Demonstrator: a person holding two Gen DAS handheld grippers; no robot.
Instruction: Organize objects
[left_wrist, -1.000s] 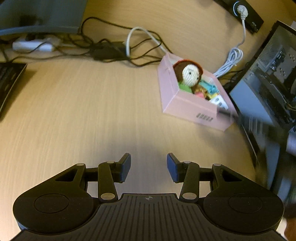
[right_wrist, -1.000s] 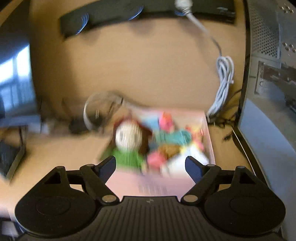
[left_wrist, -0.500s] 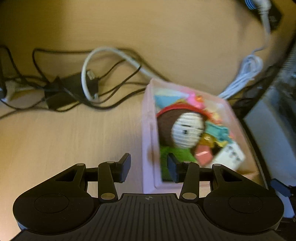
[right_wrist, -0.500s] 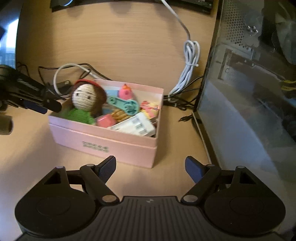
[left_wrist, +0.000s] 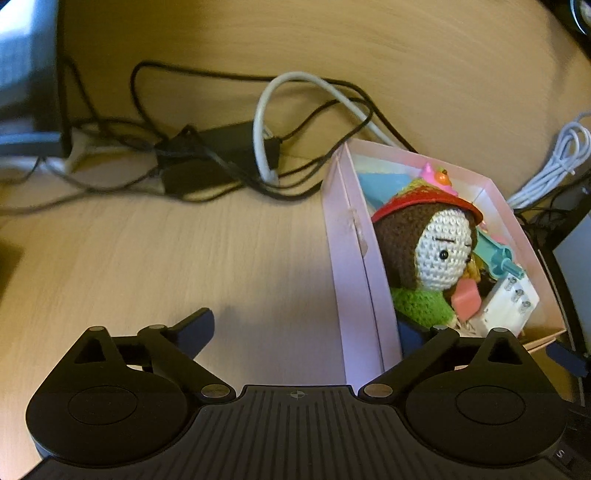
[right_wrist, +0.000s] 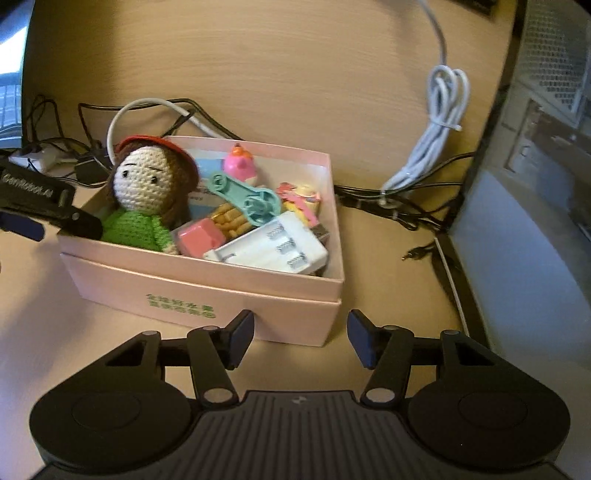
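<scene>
A pink cardboard box (right_wrist: 207, 295) with matte, flat walls rests on the wood-grain desk (left_wrist: 184, 258). A crocheted doll (right_wrist: 147, 192) in green yarn is seated at its left end among glossy plastic toys. The left gripper (left_wrist: 306, 332) is spread wide astride the box's left wall. The right gripper (right_wrist: 301, 338) is held open just near of the box's front right corner.

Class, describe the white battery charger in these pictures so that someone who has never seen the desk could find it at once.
Start at the pink box on the wooden desk, packed with small toys. Look in its front right corner, away from the crocheted doll at the left end. The battery charger lies there: a flat white plastic block, the only item with rows of small metal springs.
</scene>
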